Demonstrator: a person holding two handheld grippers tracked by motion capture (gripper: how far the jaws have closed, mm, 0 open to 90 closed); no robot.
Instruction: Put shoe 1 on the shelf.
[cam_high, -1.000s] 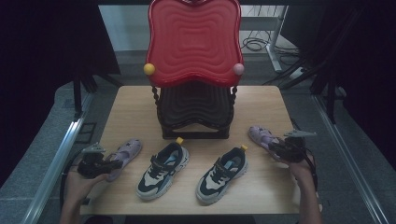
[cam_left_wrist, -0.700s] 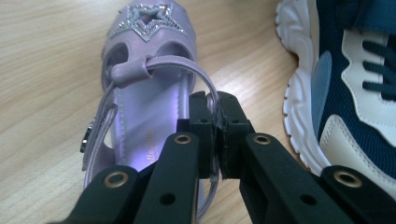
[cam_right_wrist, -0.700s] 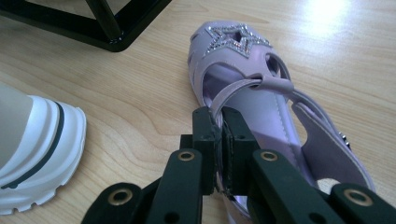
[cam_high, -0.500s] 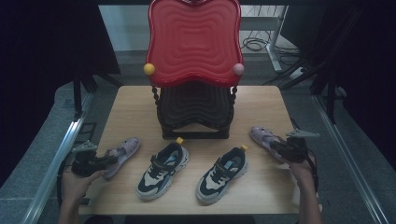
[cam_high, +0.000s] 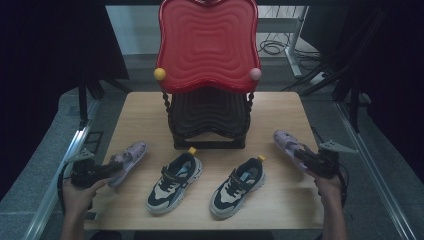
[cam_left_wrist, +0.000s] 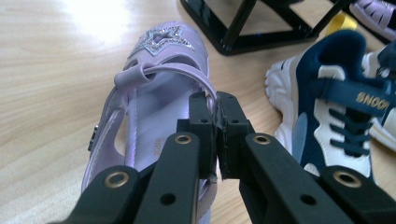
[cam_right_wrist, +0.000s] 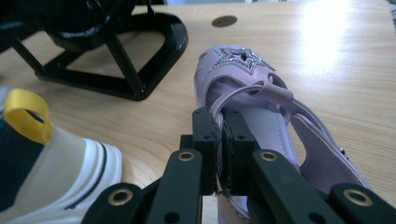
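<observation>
Two lilac sandals with glitter stars lie at the table's sides. My left gripper (cam_high: 109, 169) is shut on the heel strap of the left sandal (cam_high: 128, 154); in the left gripper view the pads (cam_left_wrist: 201, 122) pinch that strap on the sandal (cam_left_wrist: 161, 56). My right gripper (cam_high: 302, 156) is shut on the strap of the right sandal (cam_high: 286, 141), and in the right gripper view the strap sits between the pads (cam_right_wrist: 205, 128) on the sandal (cam_right_wrist: 243, 70). Whether either sandal touches the table I cannot tell.
Two navy-and-white sneakers (cam_high: 175, 181) (cam_high: 238, 187) stand between the sandals near the front edge. A shoe rack stands at the back middle, with a red top tier (cam_high: 207, 45) and a black lower tier (cam_high: 207, 117). Its black base (cam_right_wrist: 116, 56) lies close to the right sandal.
My right gripper has shifted slightly up and away with the right sandal in it. My left gripper and its sandal have hardly moved.
</observation>
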